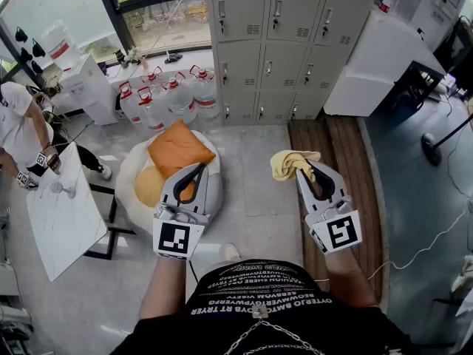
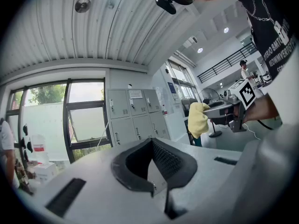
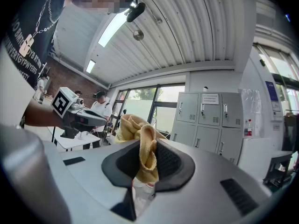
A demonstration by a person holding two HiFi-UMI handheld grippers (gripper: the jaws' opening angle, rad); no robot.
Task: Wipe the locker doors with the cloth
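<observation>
Pinching yellow cloth (image 1: 290, 163), right tongs (image 1: 304, 168).

Bare floor (image 1: 255, 168) lies open straight ahead up to the lockers (image 1: 284, 43). A beanbag (image 1: 133, 165) and water jugs (image 1: 174, 95) crowd the left side. A white cabinet (image 1: 377, 58) stands just beside the lockers' right end.

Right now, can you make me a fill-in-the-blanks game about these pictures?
The right gripper is shut on a ____ cloth.
The left gripper holds ____.
The cushion on the white beanbag is ____.
The locker doors are painted ____.
Missing words: yellow, nothing, orange, grey.
</observation>
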